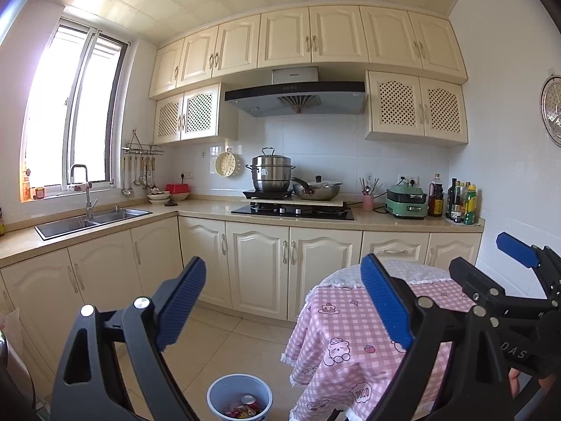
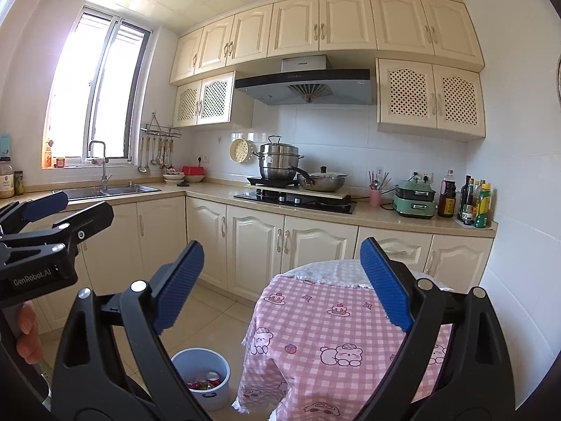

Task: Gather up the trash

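My left tongs: apart, empty.
My right tongs: apart, empty.
Bin: below my tongs, held a can and wrappers.

Upright blue-grey bin holds can, wrappers.

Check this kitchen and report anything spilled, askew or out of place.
Nothing stands out. The pale blue plastic bin stands upright on the floor beside the pink checked tablecloth, with a can and wrappers inside; none shows on the floor around it.
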Demonstrator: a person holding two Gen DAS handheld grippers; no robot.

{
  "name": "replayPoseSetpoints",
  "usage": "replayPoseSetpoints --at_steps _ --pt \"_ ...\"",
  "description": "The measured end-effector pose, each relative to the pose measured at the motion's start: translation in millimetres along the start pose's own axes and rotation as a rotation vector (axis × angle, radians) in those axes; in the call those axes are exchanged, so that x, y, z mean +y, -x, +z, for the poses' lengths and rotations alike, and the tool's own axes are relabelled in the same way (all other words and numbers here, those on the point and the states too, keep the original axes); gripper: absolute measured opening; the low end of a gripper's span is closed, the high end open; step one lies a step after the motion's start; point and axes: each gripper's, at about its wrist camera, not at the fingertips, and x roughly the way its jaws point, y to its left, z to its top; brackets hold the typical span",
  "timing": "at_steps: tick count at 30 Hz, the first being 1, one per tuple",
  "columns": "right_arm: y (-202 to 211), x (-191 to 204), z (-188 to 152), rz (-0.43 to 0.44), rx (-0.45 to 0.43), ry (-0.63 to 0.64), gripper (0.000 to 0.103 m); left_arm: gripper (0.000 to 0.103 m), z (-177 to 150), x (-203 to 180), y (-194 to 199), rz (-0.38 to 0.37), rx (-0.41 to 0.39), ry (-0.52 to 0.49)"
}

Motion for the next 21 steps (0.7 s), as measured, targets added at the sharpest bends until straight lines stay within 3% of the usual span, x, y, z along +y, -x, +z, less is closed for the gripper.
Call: replayPoseSetpoints --at_steps 21 --pt "-2.9 2.3 0.4 0.004 0.014 -0.004 0.089 0.088 -0.4 0.4 -5.4 0.006 0.012 -0.014"
